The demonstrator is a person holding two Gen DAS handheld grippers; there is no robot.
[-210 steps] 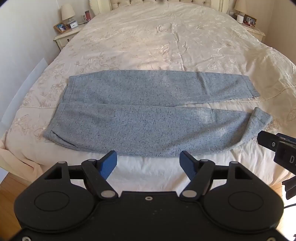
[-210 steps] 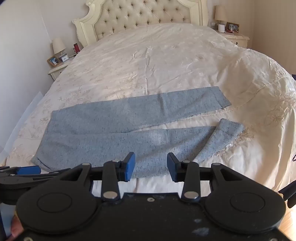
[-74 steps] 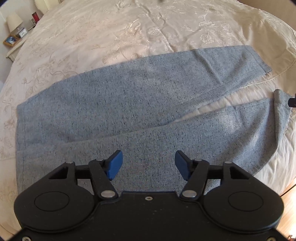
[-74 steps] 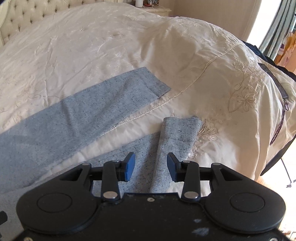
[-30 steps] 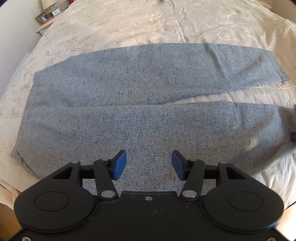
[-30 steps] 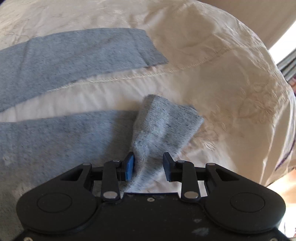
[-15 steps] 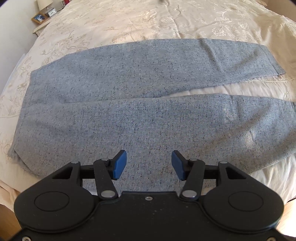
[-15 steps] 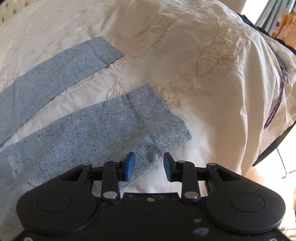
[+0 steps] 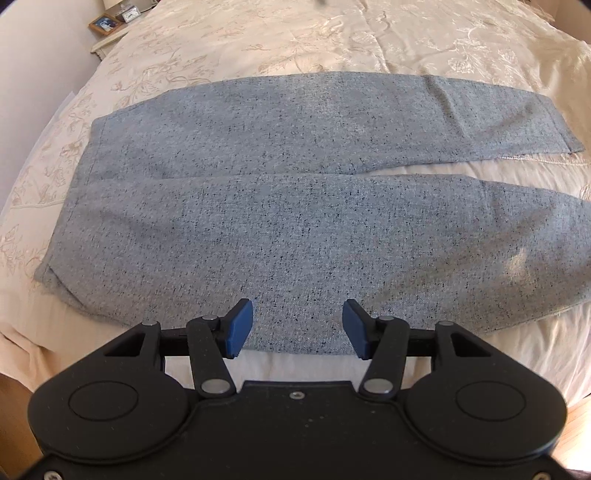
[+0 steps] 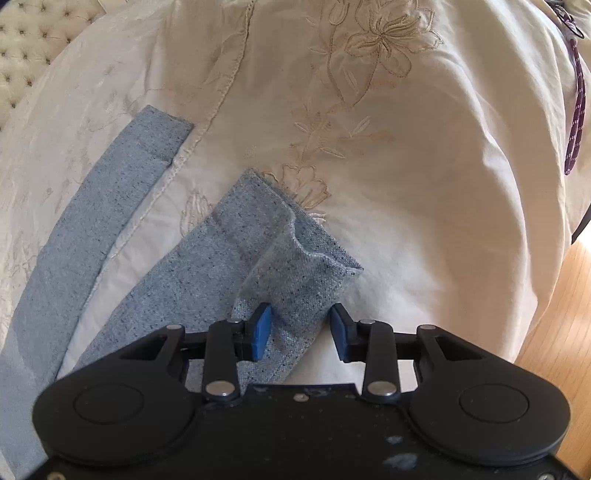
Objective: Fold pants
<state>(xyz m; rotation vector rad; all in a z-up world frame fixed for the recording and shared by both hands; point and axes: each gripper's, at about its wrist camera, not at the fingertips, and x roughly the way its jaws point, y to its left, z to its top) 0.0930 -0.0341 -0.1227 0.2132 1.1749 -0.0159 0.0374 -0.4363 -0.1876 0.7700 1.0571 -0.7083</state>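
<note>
Grey-blue speckled pants (image 9: 295,206) lie flat across a cream bedspread (image 9: 332,37), waistband at the left, both legs running right. My left gripper (image 9: 297,326) is open over the near edge of the near leg, holding nothing. In the right wrist view the near leg's cuff (image 10: 295,258) lies rumpled, its hem lifted in a wave, and the far leg's cuff (image 10: 155,133) lies flat beyond it. My right gripper (image 10: 300,332) is open, its jaws either side of the near cuff's edge, not clamped.
A nightstand with a photo frame (image 9: 105,23) stands at the far left. The bed's near edge drops to wooden floor (image 10: 554,314) at the right. A purple strap (image 10: 576,110) hangs at the bed's right side. A tufted headboard (image 10: 33,29) shows at the far left.
My right gripper has turned and moved in over the near cuff, which has gone from flat to rumpled. My left gripper has drawn back slightly toward the near edge of the leg.
</note>
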